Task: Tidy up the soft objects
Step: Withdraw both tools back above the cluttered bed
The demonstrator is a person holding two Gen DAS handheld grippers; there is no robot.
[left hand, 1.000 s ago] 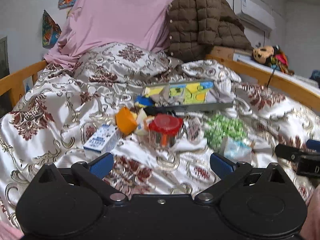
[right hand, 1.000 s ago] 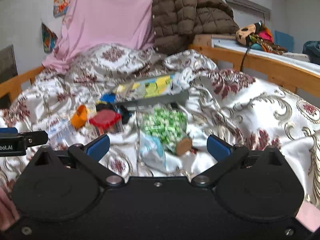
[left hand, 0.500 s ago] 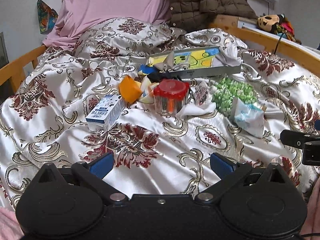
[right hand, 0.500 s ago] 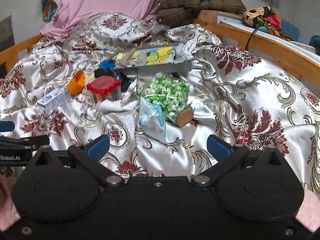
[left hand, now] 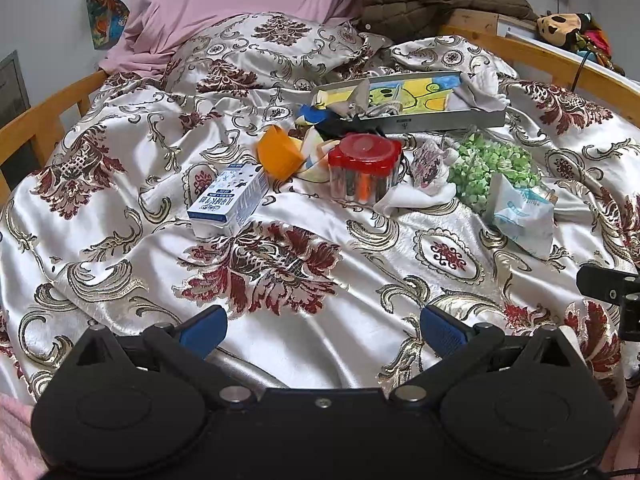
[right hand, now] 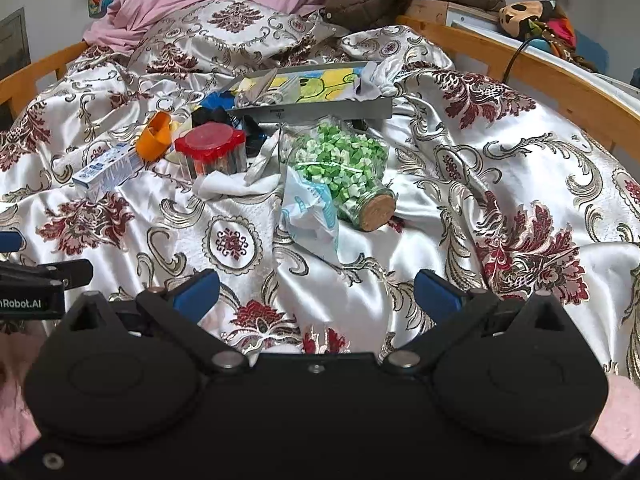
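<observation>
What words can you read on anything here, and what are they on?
"nRobot.AI", cut off at the edge: on the left gripper, seen from the right wrist.
Milk carton: blue print, too small to read.
Tray front edge: a small mark, unreadable.
Blue-and-white packet: no readable print.

White cloth (left hand: 416, 196) lies crumpled on the bedspread, just right of the red-lid jar, w/ a patterned bit on top. Another white cloth (left hand: 480, 92) is bunched at the tray's right end, draped over its rim.
</observation>
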